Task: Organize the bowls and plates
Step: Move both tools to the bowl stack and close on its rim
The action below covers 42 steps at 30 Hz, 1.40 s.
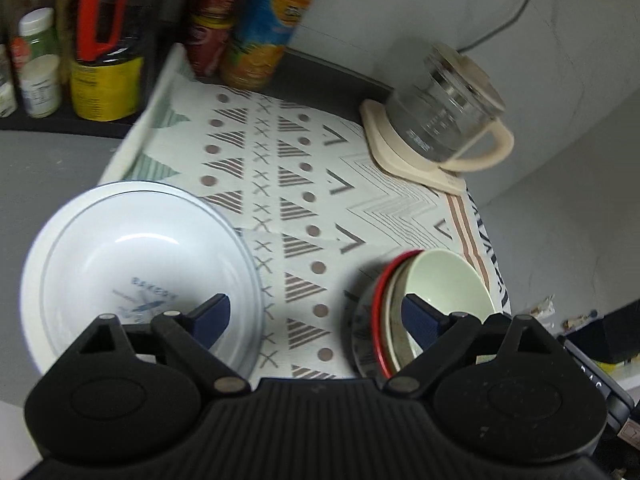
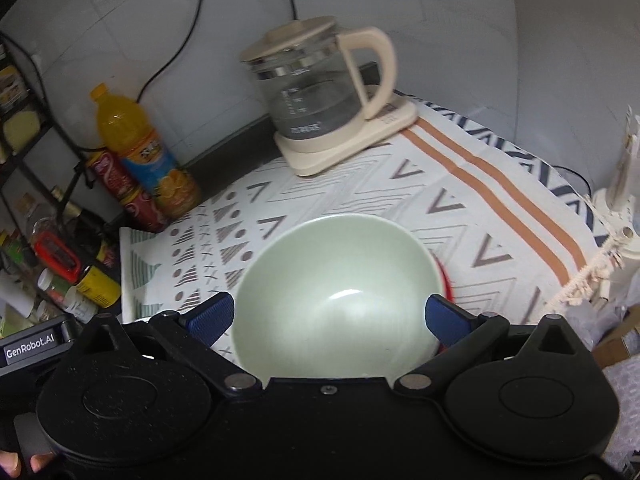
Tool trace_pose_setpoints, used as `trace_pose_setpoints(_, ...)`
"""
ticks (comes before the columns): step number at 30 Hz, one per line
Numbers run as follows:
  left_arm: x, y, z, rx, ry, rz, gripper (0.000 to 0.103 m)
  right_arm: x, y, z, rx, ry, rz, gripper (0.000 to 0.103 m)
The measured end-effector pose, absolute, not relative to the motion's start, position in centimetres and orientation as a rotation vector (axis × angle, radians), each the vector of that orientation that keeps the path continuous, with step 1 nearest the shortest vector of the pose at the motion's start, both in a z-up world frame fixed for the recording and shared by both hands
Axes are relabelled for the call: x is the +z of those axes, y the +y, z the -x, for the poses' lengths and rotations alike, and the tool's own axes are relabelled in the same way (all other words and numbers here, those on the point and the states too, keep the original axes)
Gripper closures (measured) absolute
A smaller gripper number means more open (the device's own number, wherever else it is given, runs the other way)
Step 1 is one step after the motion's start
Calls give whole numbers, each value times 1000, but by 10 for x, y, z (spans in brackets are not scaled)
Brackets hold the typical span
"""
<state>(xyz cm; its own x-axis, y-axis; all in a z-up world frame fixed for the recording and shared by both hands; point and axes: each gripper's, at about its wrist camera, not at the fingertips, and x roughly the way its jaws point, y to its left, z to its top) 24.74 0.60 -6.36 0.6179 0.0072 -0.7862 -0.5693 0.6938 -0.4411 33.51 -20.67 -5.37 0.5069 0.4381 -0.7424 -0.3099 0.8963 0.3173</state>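
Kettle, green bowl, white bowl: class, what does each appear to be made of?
Kettle: clear glass body, see-through with printed marks; cream lid and handle look like matte plastic. Green bowl: probably glazed ceramic, given its glossy highlight, though melamine is possible. White bowl: glossy, printed inside, likely ceramic or melamine.

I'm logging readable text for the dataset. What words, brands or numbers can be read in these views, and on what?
"GenRobot.AI": white label on the black device at the lower left of the right wrist view.
"BAKERY", somewhat blurred: blue print inside the white bowl.
Kettle scale marks and base print: too small to read.
Orange drink bottle, red cans and shelf jars: blurred, unreadable.
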Motion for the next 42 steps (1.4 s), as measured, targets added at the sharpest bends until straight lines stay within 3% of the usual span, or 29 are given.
trace_pose_setpoints(21, -97, -28, -304, 310, 959, 673, 13, -92, -240, -366, 402, 1033, -194, 1)
trace_pose_setpoints(27, -109, -30, -316, 316, 999, 669, 16, -109, -240, -378, 412, 1093, -208, 14)
trace_pose_setpoints(33, -124, -34, -325, 316, 1058, 667, 32, -125, -234, -385, 441, 1155, -188, 29)
trace_pose_setpoints(37, -131, -36, -328, 305, 1074, 669, 42, -134, -232, -388, 449, 1194, -179, 46)
trace_pose_setpoints(38, -133, -38, -329, 299, 1075, 662, 46, -137, -231, -389, 455, 1204, -179, 57)
trace_pose_setpoints(40, -134, -40, -331, 275, 1072, 666, 58, -138, -230, -388, 454, 1202, -159, 62)
trace_pose_setpoints(41, -134, -41, -333, 256, 1070, 673, 70, -136, -229, -389, 456, 1202, -148, 63)
trace_pose_setpoints(42, -134, -43, -334, 241, 1070, 679, 73, -135, -228, -390, 460, 1211, -145, 64)
